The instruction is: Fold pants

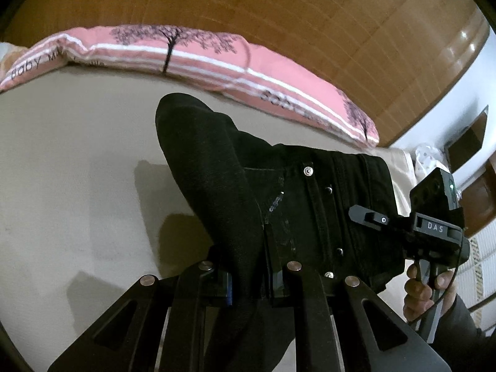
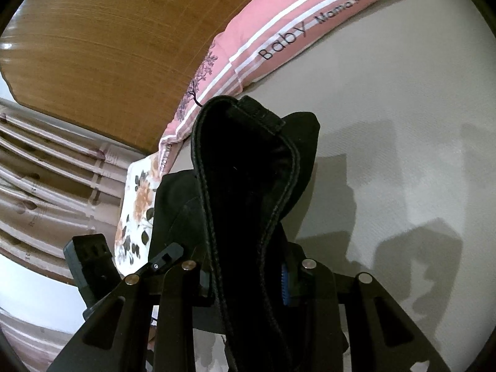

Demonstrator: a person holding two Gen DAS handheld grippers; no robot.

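**Both grippers carry the pants above the bed**

The left gripper [image 1: 248,274] is clamped on a fold of the black pants [image 1: 279,192], its fingers drawn close together with the cloth pinched between them. Ahead of it one leg rises and droops forward, and to its right the button fly and waistband stretch across toward the right gripper [image 2: 248,274], which a hand [image 1: 424,291] holds by its handle. In its own view that gripper is clamped on a thicker bunch of the same pants — a stitched seam edge runs up from between the fingers and flops over ahead.

The pants appear to hang lifted between the two grippers, off the beige bed sheet [image 1: 77,155] that lies below and ahead. The step in hand looks like carrying the garment to lay it out; no fold is made yet. The next move calls for keeping both grips tight, holding the waistband taut, and lowering the cloth flat onto open sheet.

Beyond the grippers a pink pillow [image 1: 217,59] lies along the wooden headboard [image 1: 279,9] — the drooping leg could land against it. A floral pillow [image 2: 136,204] sits left of the right gripper, at the bed's edge.
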